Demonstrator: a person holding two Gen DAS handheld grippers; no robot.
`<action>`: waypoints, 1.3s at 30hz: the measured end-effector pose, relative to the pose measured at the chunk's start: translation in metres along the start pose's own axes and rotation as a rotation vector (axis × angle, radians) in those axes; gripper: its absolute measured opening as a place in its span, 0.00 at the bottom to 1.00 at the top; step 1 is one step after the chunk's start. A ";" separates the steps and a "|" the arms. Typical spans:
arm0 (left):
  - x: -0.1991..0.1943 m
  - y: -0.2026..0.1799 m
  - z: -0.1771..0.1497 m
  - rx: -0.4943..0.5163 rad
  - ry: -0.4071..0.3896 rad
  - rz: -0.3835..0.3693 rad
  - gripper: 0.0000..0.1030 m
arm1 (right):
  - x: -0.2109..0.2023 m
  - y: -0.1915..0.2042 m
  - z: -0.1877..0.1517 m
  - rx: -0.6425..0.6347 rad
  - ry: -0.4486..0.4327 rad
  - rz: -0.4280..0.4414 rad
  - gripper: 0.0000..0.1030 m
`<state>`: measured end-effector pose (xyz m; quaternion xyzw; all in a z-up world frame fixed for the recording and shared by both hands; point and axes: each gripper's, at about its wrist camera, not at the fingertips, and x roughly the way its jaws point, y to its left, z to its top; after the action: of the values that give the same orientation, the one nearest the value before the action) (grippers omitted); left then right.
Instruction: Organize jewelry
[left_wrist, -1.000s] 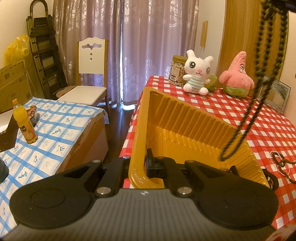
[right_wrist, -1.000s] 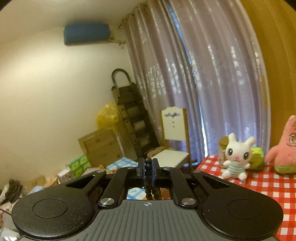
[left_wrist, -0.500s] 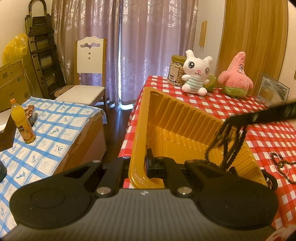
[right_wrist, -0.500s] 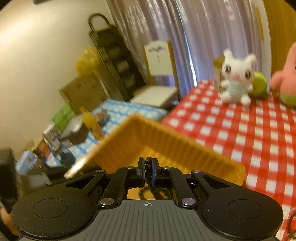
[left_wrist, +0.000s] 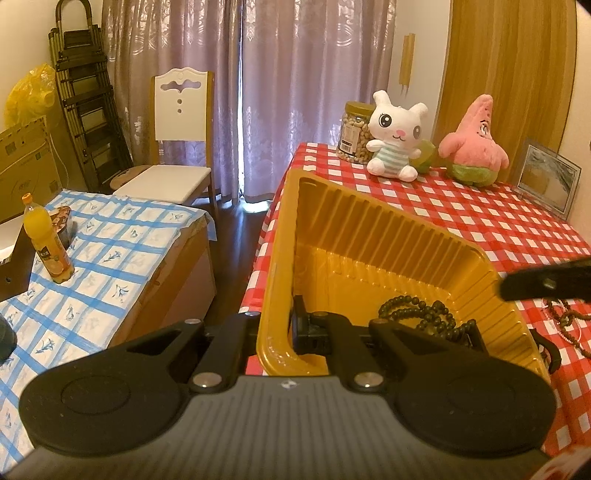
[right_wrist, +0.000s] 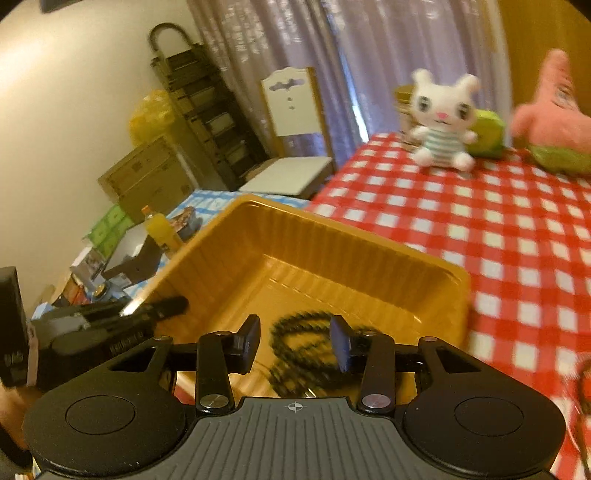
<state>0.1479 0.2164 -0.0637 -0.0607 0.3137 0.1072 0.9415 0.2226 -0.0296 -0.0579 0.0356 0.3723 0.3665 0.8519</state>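
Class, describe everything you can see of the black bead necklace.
The black bead necklace is a long strand of small, round, dark beads, glossy like wood or stone. It lies slack in loose loops on the floor of the yellow tray, near its front wall. The right tool stands open above it, not gripping.

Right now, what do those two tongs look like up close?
Both tongs are matte black plastic. The left tongs and right tongs each have a ribbed grey base with a small crosshair mark, two round black discs at the sides, silver rivets, and flat square pads.
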 end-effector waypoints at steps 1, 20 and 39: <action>0.000 0.000 0.000 0.001 0.000 0.000 0.04 | -0.008 -0.008 -0.006 0.013 -0.003 -0.027 0.41; 0.001 0.003 -0.003 -0.004 0.010 0.007 0.05 | -0.044 -0.119 -0.082 0.246 0.110 -0.243 0.41; -0.001 0.003 -0.003 -0.006 0.010 0.014 0.05 | -0.026 -0.109 -0.078 0.105 0.062 -0.236 0.22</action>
<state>0.1442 0.2189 -0.0659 -0.0619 0.3186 0.1142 0.9389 0.2250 -0.1426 -0.1350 0.0248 0.4186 0.2447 0.8742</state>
